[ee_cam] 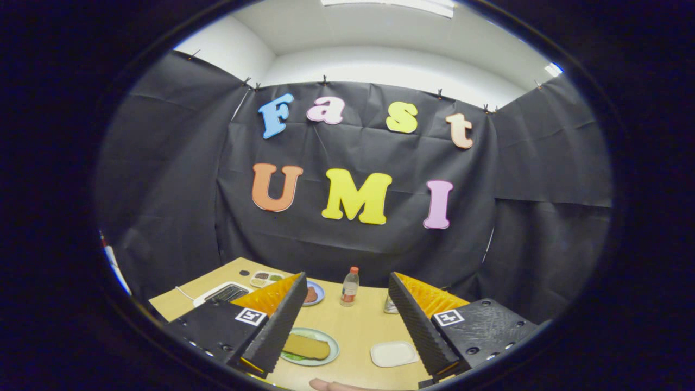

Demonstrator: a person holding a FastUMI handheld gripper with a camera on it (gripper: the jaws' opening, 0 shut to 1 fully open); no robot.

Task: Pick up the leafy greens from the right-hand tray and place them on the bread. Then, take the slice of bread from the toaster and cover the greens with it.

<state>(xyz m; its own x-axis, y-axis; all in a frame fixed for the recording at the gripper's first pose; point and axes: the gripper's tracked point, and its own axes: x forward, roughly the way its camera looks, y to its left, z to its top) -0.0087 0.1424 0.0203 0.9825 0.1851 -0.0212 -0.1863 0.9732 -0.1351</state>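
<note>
My gripper (pixel 347 277) is open and held well above the wooden table (pixel 353 326), with nothing between its fingers. Below and between the fingers lies a pale green plate (pixel 332 343). On it rests a tan slice of bread (pixel 307 346), and leafy greens (pixel 292 357) peek out from under the slice's near edge. To the plate's right sits a small white tray (pixel 393 353), its surface plain white. A white toaster (pixel 223 293) with dark slots stands at the table's far left, partly hidden by my left finger.
A clear bottle (pixel 350 287) with an orange cap stands at the back middle, beside a blue plate (pixel 314 294) holding something brown. A compartment dish (pixel 266 278) sits behind the toaster, a small shaker (pixel 390 306) by my right finger. A person's fingertip (pixel 331 385) lies at the near edge.
</note>
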